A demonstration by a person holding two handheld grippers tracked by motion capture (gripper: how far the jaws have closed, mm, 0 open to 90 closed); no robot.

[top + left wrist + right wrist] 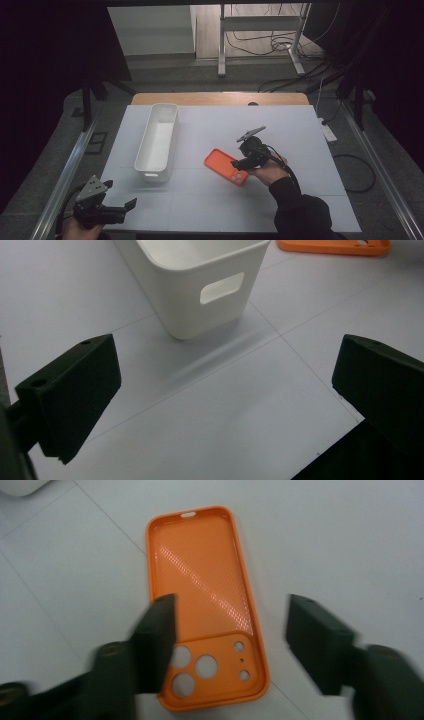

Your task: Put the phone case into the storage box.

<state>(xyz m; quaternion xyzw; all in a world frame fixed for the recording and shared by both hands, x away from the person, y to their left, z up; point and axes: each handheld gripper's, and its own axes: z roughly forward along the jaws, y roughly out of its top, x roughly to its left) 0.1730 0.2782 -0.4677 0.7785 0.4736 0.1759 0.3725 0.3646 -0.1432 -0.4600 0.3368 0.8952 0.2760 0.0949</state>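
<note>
An orange phone case (226, 166) lies flat on the white table (210, 200), hollow side up, camera holes toward the person. My right gripper (245, 162) hovers just over its camera end, open; in the right gripper view (230, 630) the jaws straddle the orange phone case (200, 580) with nothing clamped. A long white bin (157, 141) stands to the case's left. Open and empty, my left gripper (127, 206) rests low at the table's front left corner. In the left gripper view (220, 405) it faces the white bin (200, 285) and its handle slot.
The orange phone case's edge (332, 246) shows past the bin in the left gripper view. A wooden strip (220, 98) borders the table's far side. Beyond it are a metal stand (260, 30) and floor cables (300, 80).
</note>
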